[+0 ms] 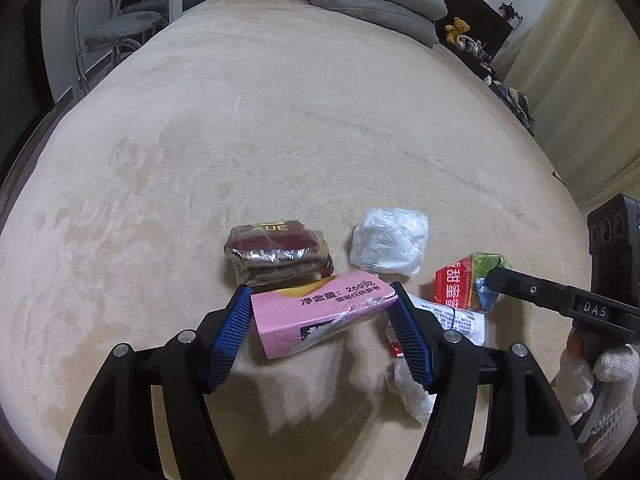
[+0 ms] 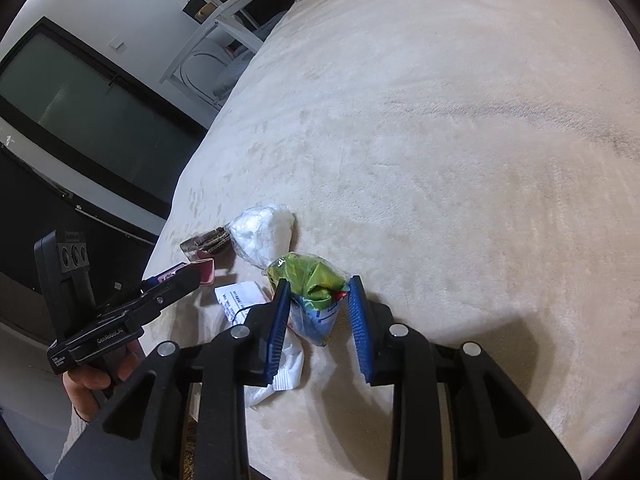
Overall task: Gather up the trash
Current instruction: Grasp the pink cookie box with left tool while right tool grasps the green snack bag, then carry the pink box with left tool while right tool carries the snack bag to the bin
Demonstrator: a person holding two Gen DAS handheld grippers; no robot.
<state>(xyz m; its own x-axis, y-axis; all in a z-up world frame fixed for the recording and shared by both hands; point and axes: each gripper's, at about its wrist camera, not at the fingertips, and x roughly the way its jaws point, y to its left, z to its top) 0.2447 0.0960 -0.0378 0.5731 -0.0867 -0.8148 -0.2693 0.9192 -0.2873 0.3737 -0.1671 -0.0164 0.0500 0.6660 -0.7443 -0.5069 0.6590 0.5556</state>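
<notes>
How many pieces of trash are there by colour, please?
Pink: 1, carton
Dark red: 1, foil pack
White: 3, plastic wad, printed slip, wrapper
Red and green: 1, crumpled bag
Total: 6

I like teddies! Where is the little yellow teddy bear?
In the left wrist view, the yellow teddy bear sits far away at the upper right, on a dark shelf beside the bed, just right of the folded grey quilt.
</notes>
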